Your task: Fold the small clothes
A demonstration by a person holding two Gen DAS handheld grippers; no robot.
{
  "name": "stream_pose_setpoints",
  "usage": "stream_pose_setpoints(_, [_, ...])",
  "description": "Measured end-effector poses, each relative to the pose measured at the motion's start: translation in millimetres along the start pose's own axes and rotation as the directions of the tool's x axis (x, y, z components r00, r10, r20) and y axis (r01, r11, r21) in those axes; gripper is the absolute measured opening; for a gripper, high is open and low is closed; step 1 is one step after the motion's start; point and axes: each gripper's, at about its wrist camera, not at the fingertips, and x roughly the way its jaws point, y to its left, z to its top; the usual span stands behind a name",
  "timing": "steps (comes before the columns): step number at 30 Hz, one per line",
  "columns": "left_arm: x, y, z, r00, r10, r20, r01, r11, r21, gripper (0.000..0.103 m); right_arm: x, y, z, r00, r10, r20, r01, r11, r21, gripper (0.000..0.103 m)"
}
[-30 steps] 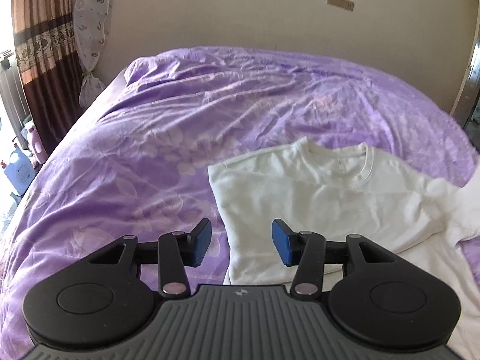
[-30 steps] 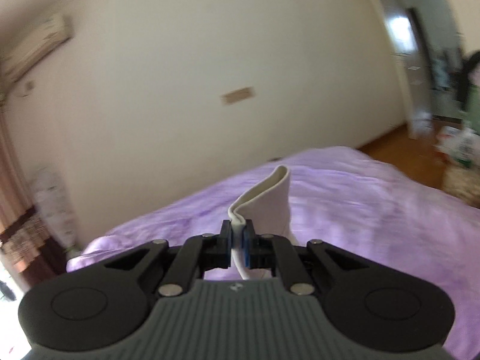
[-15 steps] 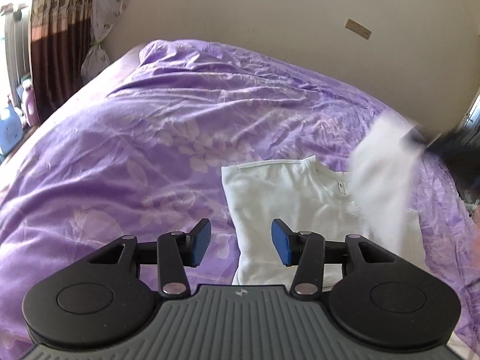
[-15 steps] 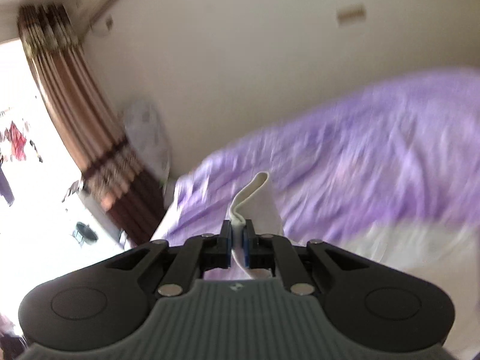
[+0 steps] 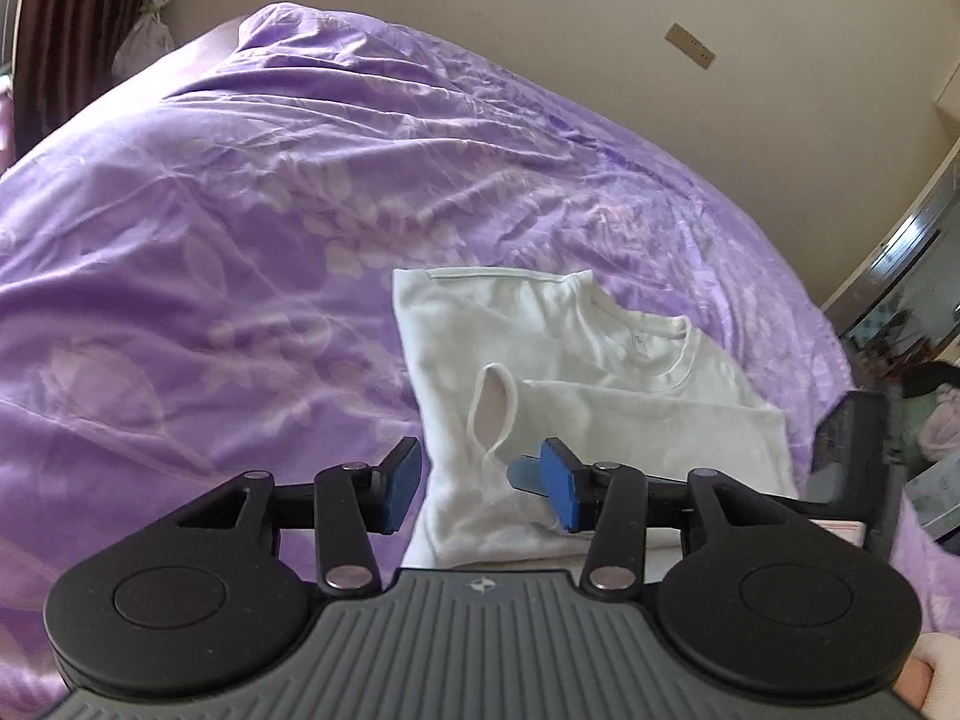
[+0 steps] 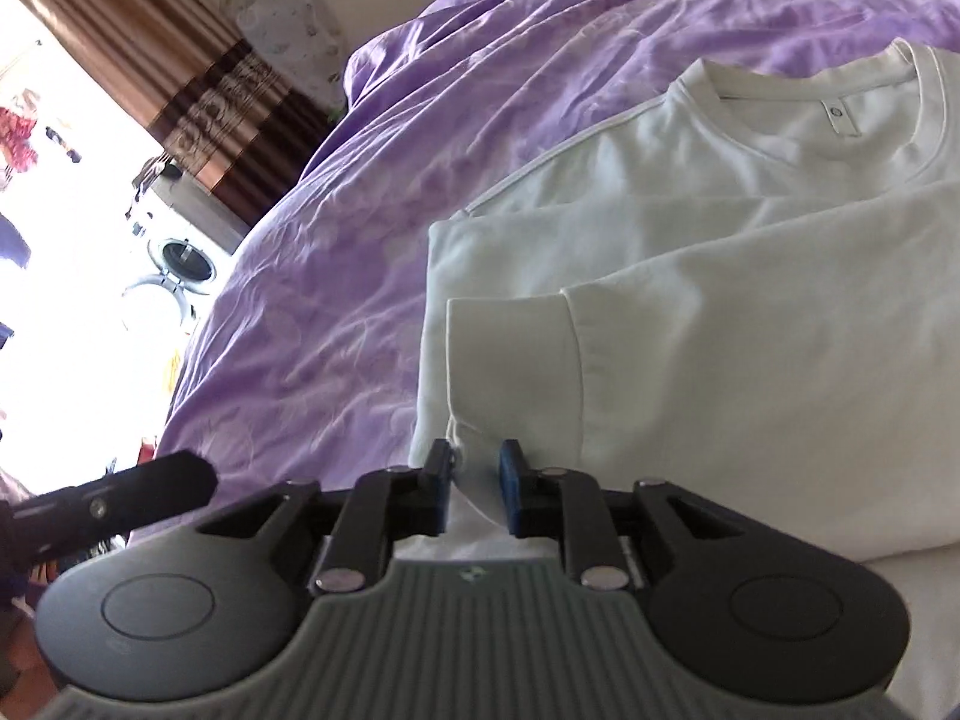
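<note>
Opening, the right gripper (image 6: 474, 489) is seen with the sweatshirt (image 6: 750, 276) cuff (image 6: 510, 354) between unpressed pads. The sleeve's long axis runs toward two o'clock. The left gripper (image 5: 480, 483), empty and half-open, is farther off.

A white crew-neck sweatshirt (image 6: 750, 276) is spread flat on the bed, neckline toward the far wall. One long sleeve (image 5: 630, 414) is laid across the chest, its ribbed cuff (image 6: 510, 360) gaping open.

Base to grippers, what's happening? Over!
Left gripper open, empty. Right gripper opening, sleeve cuff between jaws. White sweatshirt half folded. Nothing blocking.
</note>
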Motion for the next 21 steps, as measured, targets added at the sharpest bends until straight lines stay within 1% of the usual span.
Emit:
stream_pose_setpoints(1, [2,-1,1,1.000,-0.006,0.003,0.006,1.000,-0.003,0.060,-6,0,2,1.000,0.000,0.001,0.000,1.000,-0.012,0.036])
stream_pose_setpoints(3, [7,-4,3,1.000,-0.015,0.011,0.015,1.000,-0.011,0.064,-22,-1,6,1.000,-0.011,0.009,0.011,0.999,-0.038,0.038])
stream_pose_setpoints(4, [11,-6,4,1.000,-0.020,0.013,0.021,1.000,-0.013,0.065,-34,-4,10,1.000,-0.020,0.013,0.020,0.999,-0.048,0.039])
stream_pose_setpoints(5, [17,-8,6,1.000,-0.026,0.014,0.026,1.000,-0.008,0.066,-51,-8,15,0.999,-0.034,0.015,0.035,0.998,-0.053,0.042])
stream_pose_setpoints(7, [32,-13,10,0.999,-0.035,-0.005,0.035,0.999,0.009,0.069,-74,-19,25,0.996,-0.080,0.029,0.082,0.994,-0.068,0.043])
stream_pose_setpoints(9, [51,-16,13,0.999,-0.038,-0.032,0.038,0.999,0.019,0.069,-102,-37,34,0.989,-0.140,0.058,0.144,0.986,-0.087,0.047])
stream_pose_setpoints(11, [69,-19,14,0.999,-0.020,-0.037,0.021,0.999,0.029,0.069,-130,-63,41,0.973,-0.214,0.087,0.221,0.971,-0.087,0.047])
stream_pose_setpoints(14, [94,-20,15,0.999,0.004,-0.050,-0.002,0.999,0.036,0.069,-166,-108,46,0.945,-0.305,0.117,0.312,0.948,-0.055,0.047])
stream_pose_setpoints(17, [114,-18,16,0.997,0.030,-0.066,-0.027,0.999,0.039,0.067,-200,-157,50,0.895,-0.417,0.156,0.425,0.905,-0.021,0.047])
stream_pose_setpoints(18, [119,-18,16,0.997,0.035,-0.071,-0.032,0.998,0.046,0.057,-212,-175,49,0.877,-0.450,0.169,0.457,0.889,-0.007,0.047])
stream_pose_setpoints(19, [122,-18,16,0.996,0.042,-0.075,-0.038,0.998,0.052,0.042,-222,-191,47,0.861,-0.479,0.174,0.486,0.874,0.003,0.047])
stream_pose_setpoints(20, [124,-18,16,0.996,0.053,-0.073,-0.048,0.997,0.059,0.036,-233,-205,44,0.850,-0.499,0.172,0.504,0.863,0.011,0.047])
stream_pose_setpoints(21, [123,-20,16,0.996,0.057,-0.066,-0.052,0.996,0.072,0.027,-240,-217,41,0.845,-0.508,0.165,0.513,0.858,0.016,0.047])
